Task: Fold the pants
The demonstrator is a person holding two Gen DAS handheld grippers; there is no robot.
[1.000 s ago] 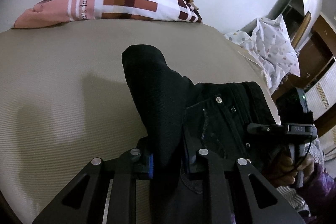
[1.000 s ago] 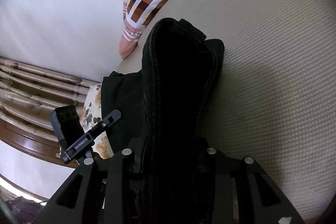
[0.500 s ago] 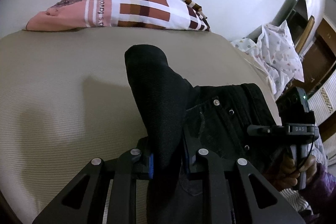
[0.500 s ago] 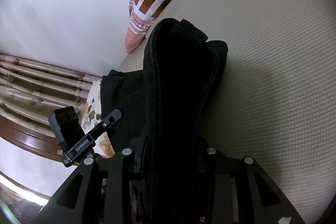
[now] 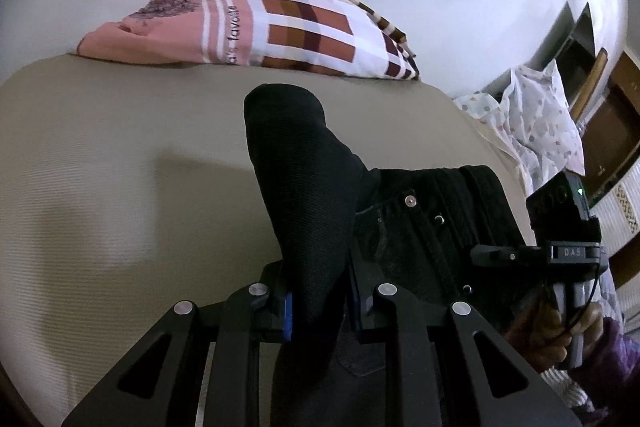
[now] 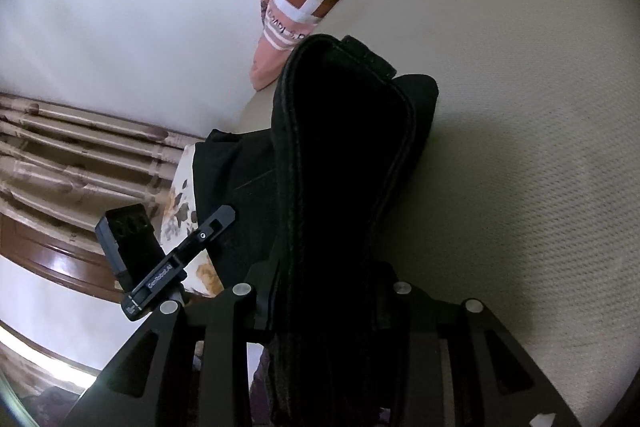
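One pair of black pants (image 5: pixel 424 239) lies on the beige bed (image 5: pixel 120 187), and both tools have hold of it. In the left wrist view the left hand-held gripper (image 5: pixel 320 301) is clenched on a bunched fold of the fabric, which rises from between its two fingers toward 12 o'clock and ends in a rounded hump; a blue pad (image 5: pixel 286 315) shows on the inner face of the left finger. At 3 o'clock from that fold the waistband lies flat on the bed, with several metal rivets showing. Farther toward 3 o'clock the right hand-held gripper (image 5: pixel 492 253) comes in from the edge, its finger touching the waistband, with the person's hand (image 5: pixel 540 327) wrapped round its grip below. In the right wrist view the right hand-held gripper (image 6: pixel 324 303) is likewise clenched on the pants (image 6: pixel 344 167): a thick stitched fold stands up between its two fingers and runs to 12 o'clock, with more black cloth spread flat at 9 o'clock. The left hand-held gripper (image 6: pixel 220 221) shows there at 8 o'clock, its tip against that cloth. One checked pillow (image 5: pixel 288 27) in pink, white and brown lies at the head of the bed at 12 o'clock, well apart from the pants. One spotted white cloth (image 5: pixel 536 123) hangs beyond the bed edge at 2 o'clock in the left view.
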